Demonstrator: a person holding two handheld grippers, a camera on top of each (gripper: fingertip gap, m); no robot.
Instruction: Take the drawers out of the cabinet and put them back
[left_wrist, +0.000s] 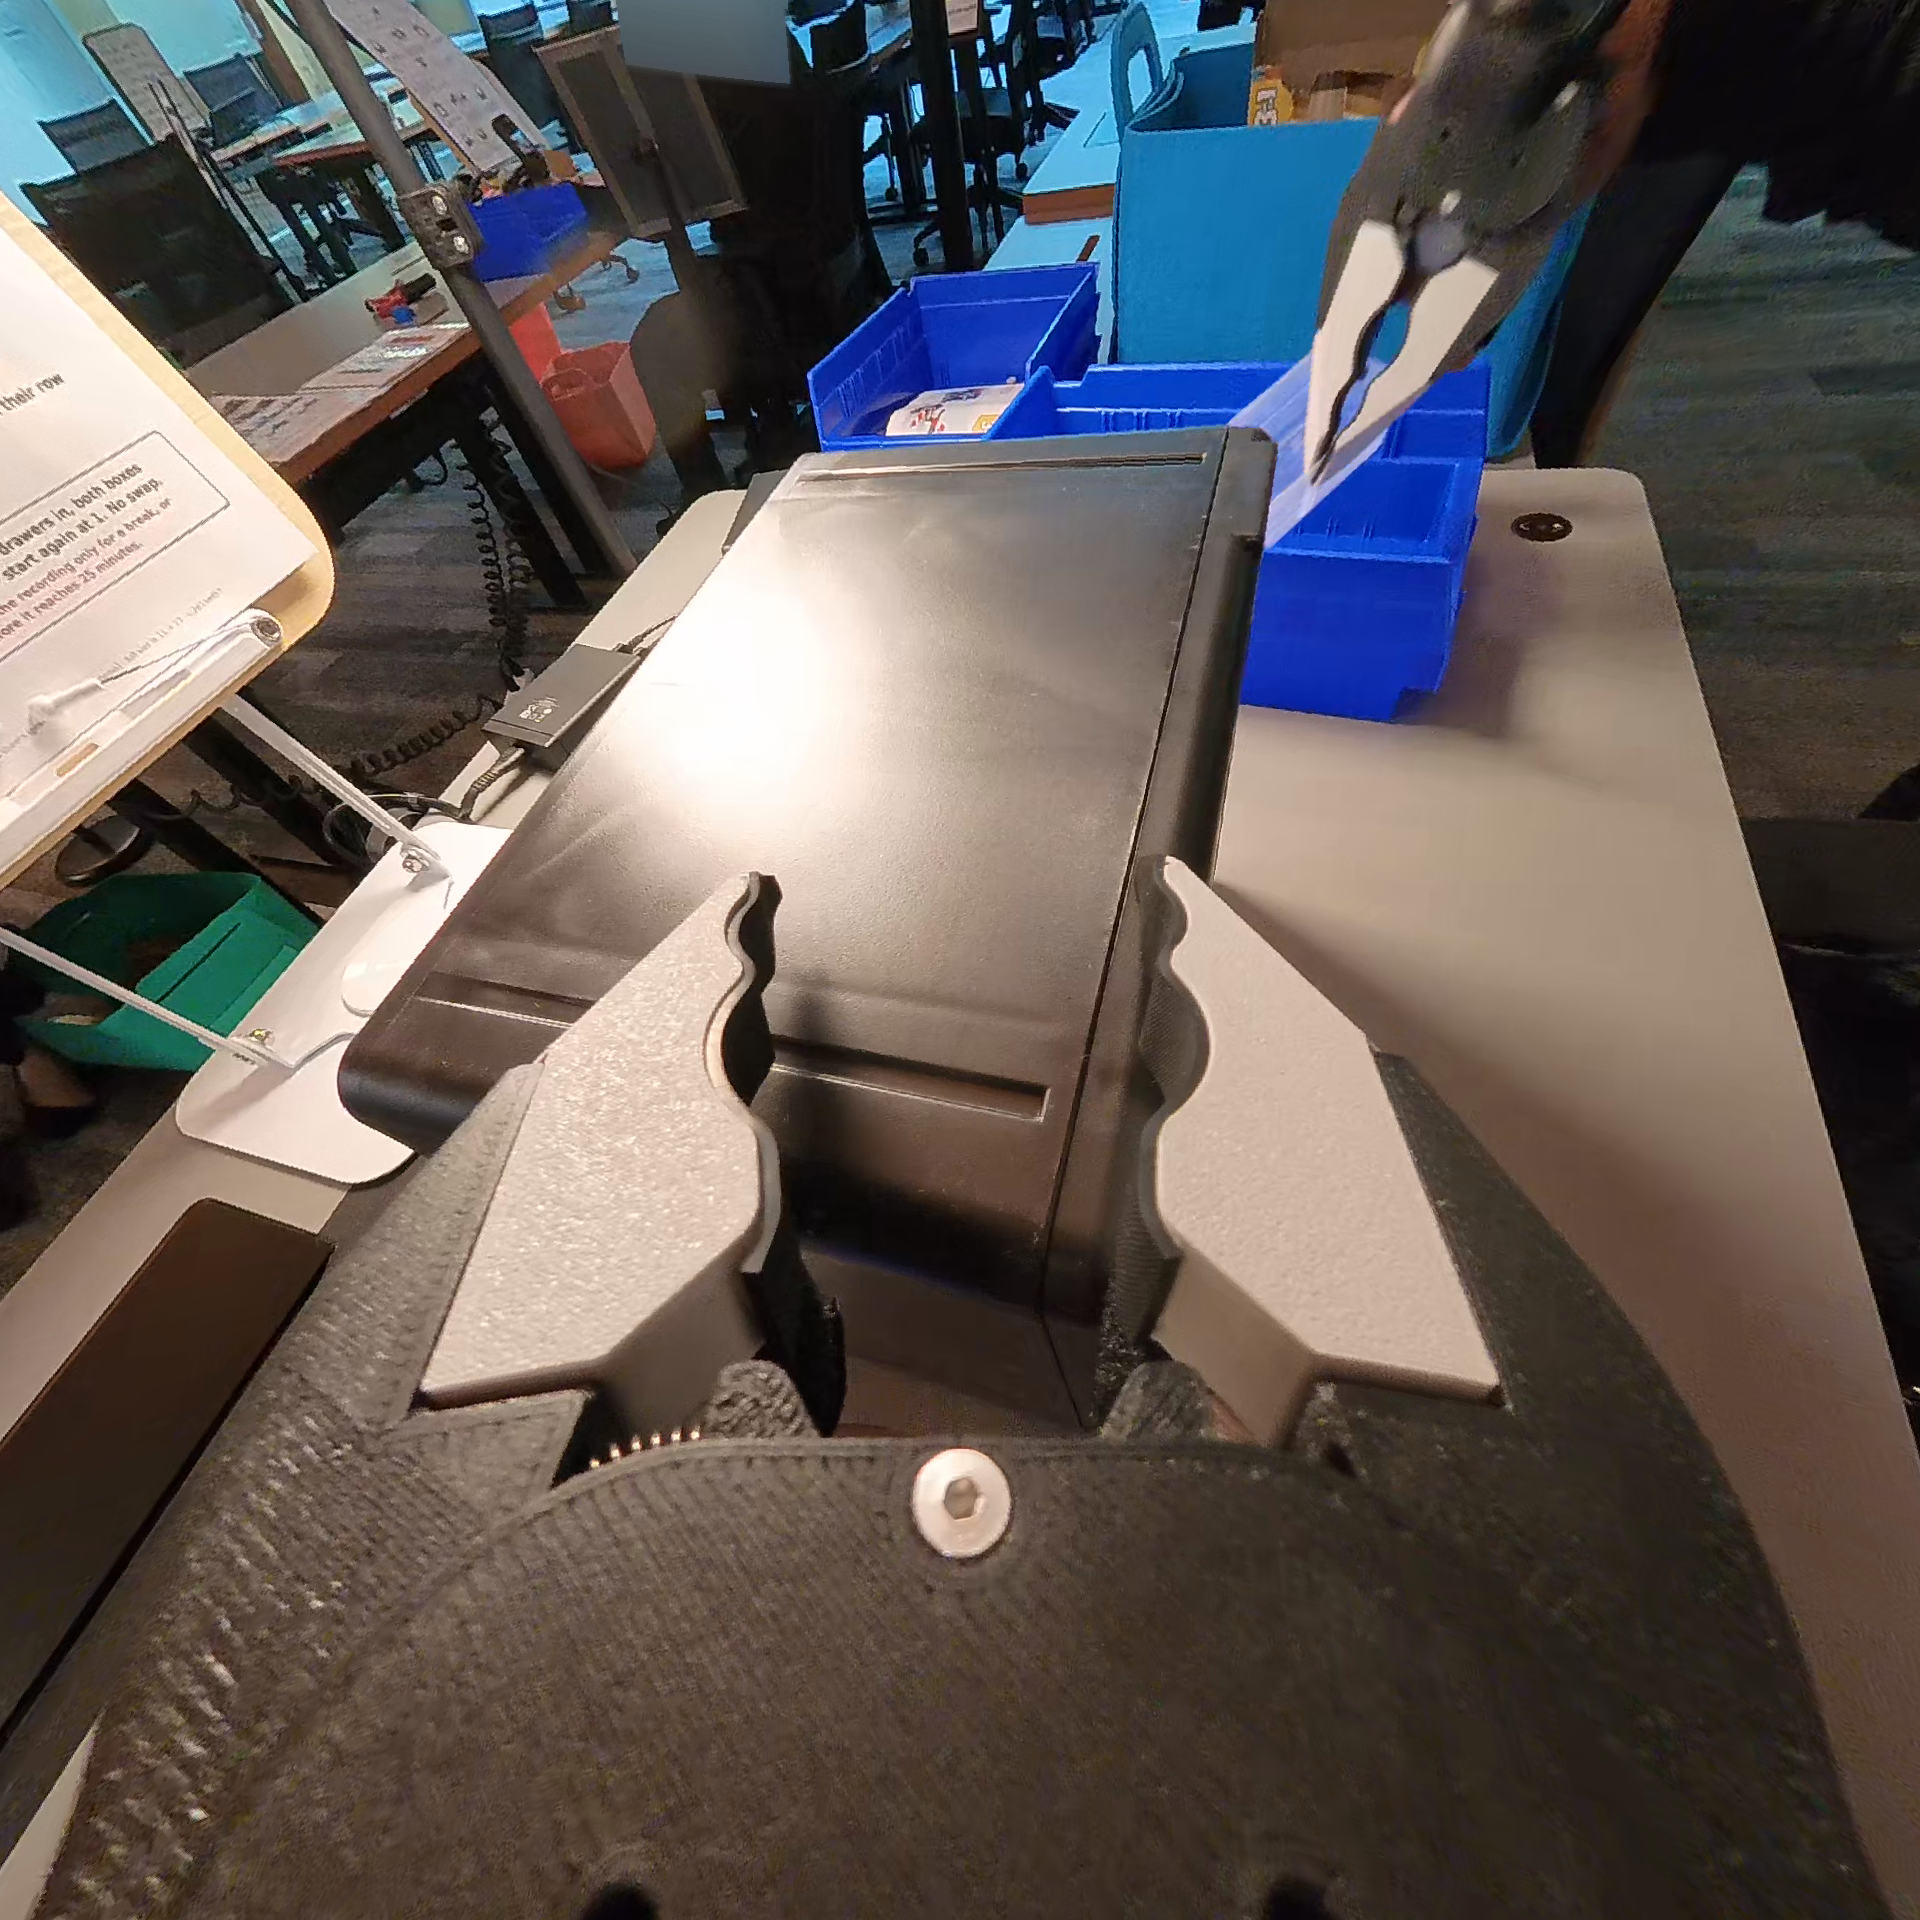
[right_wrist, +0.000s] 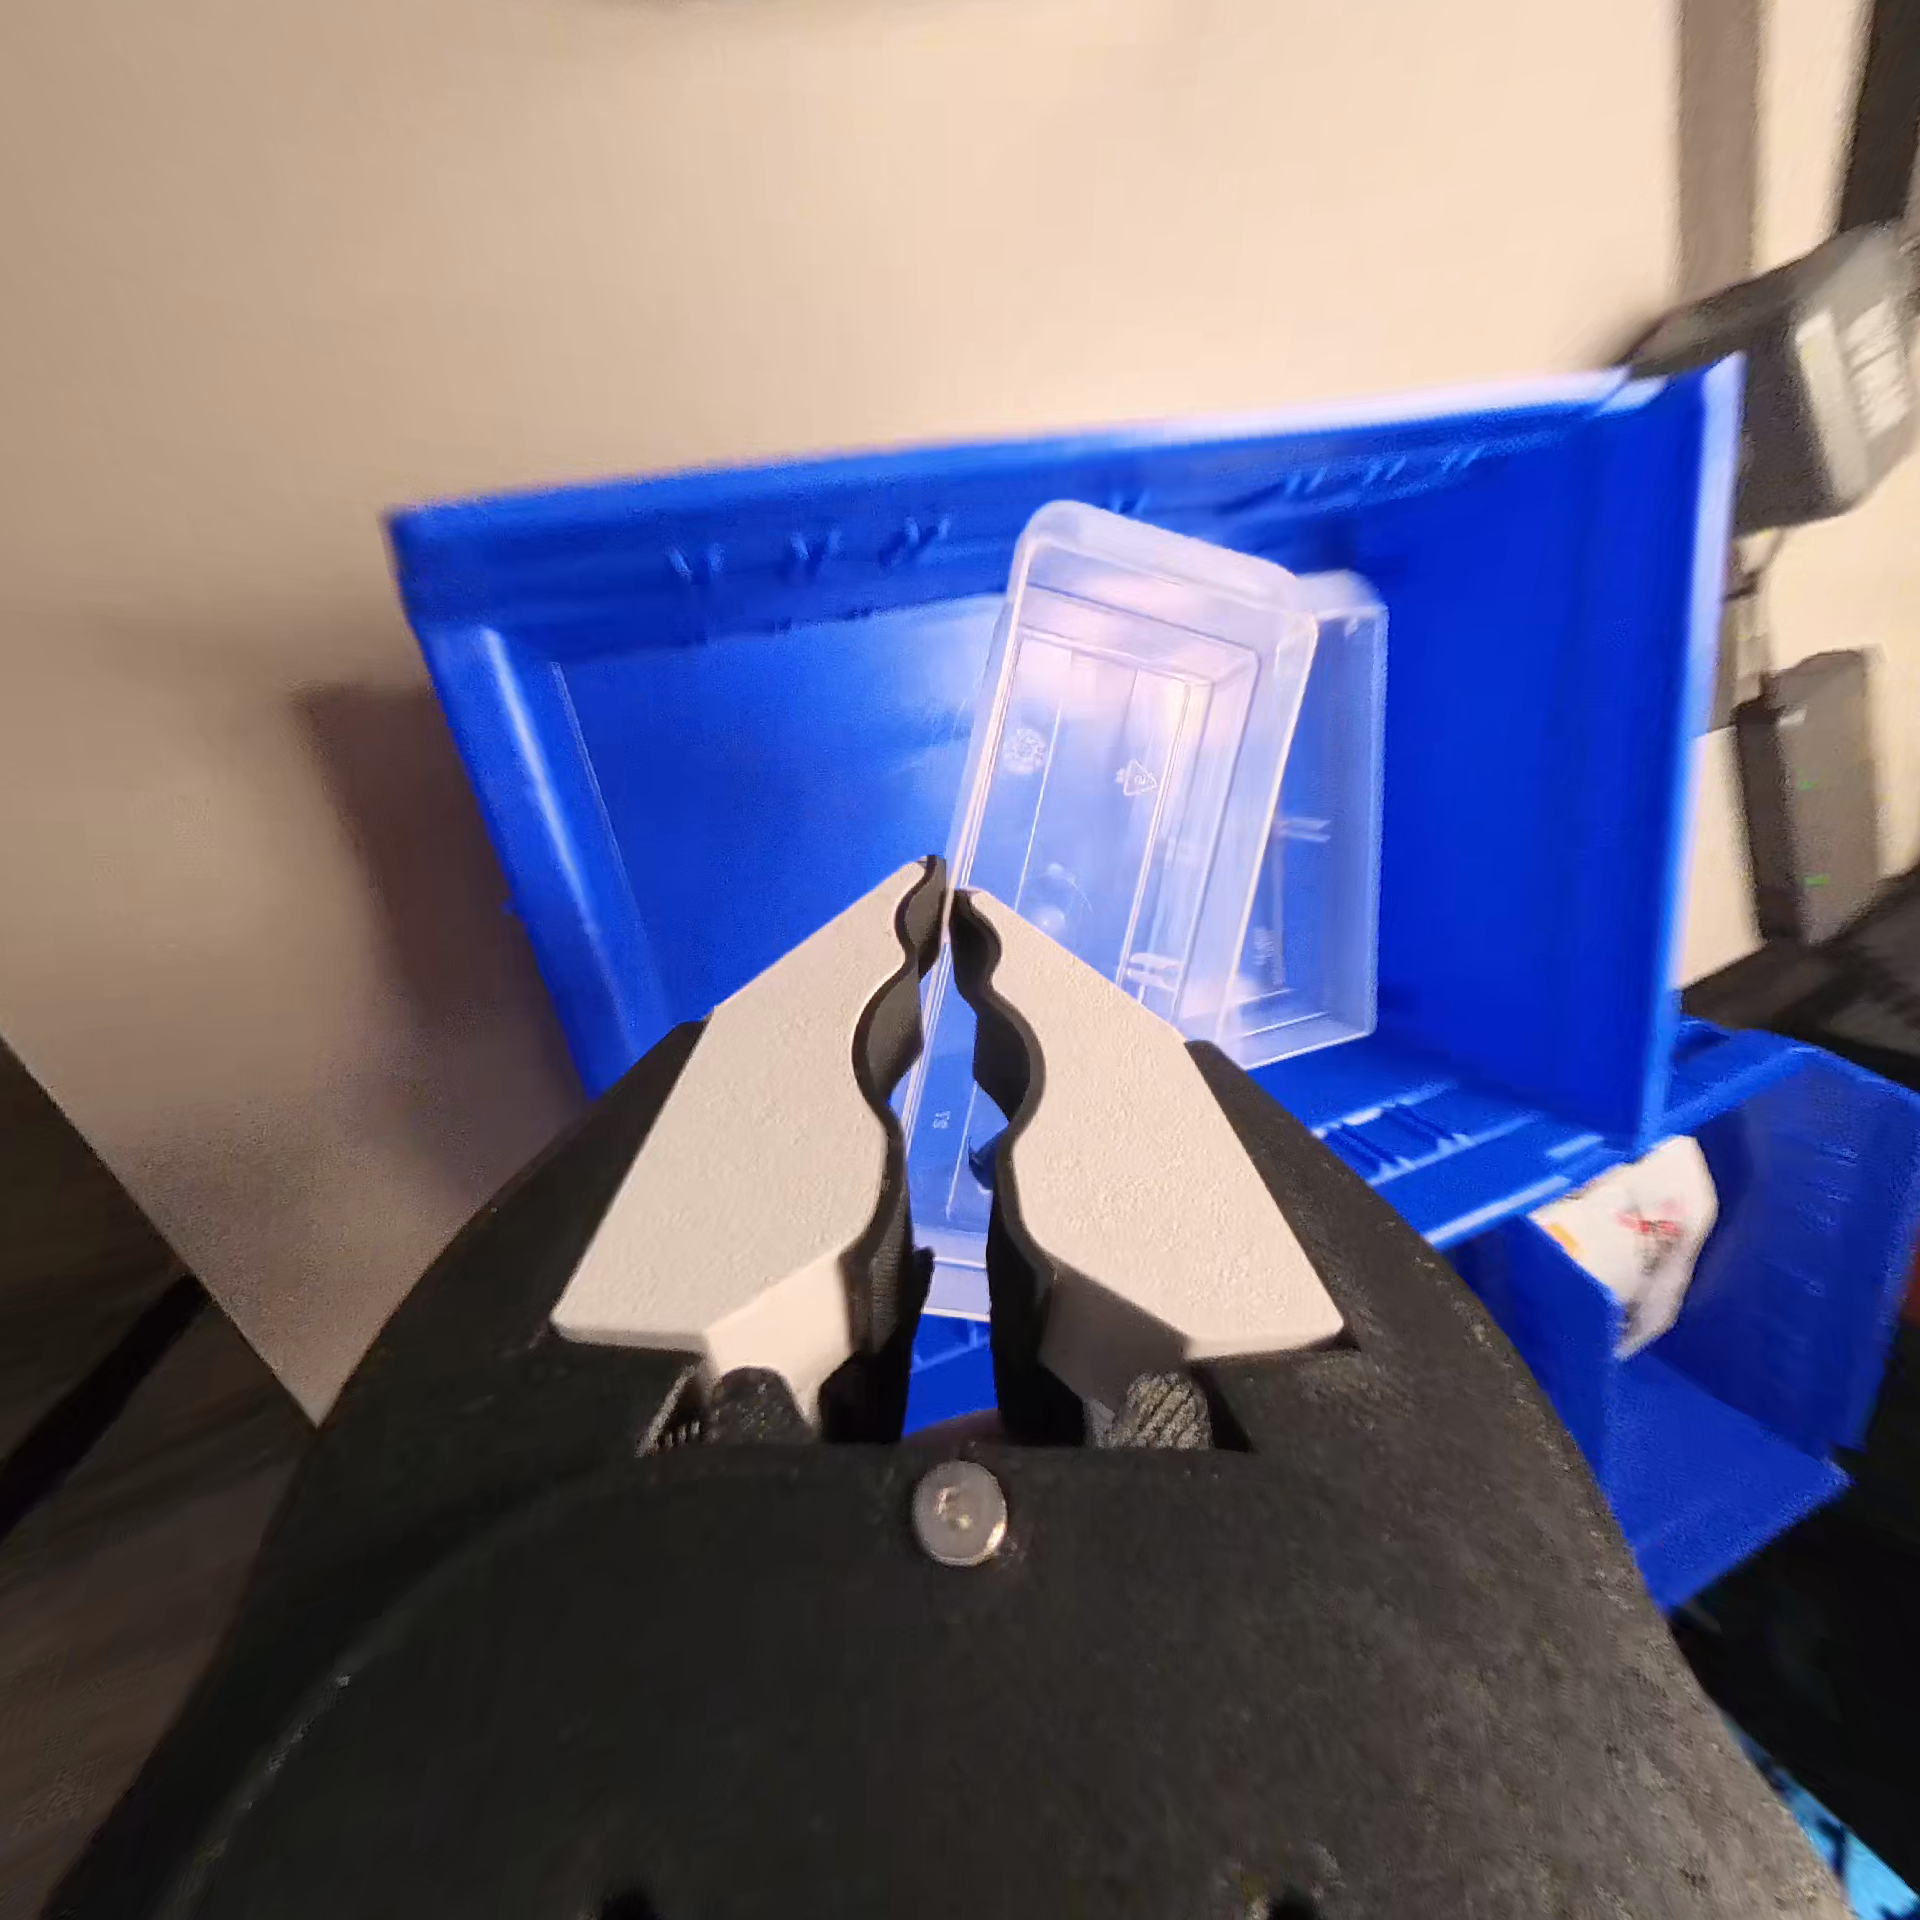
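Grey fingers of your left gripper are standing spread wide, gripping nothing, hovering over the near end of the black cabinet — it is lying along the grey table's left edge. Farther off, your right gripper is pinching the thin wall of a clear plastic drawer, pads pressing on it, and holding it over the blue bin — that bin is sitting at the table's far edge, just beyond the cabinet.
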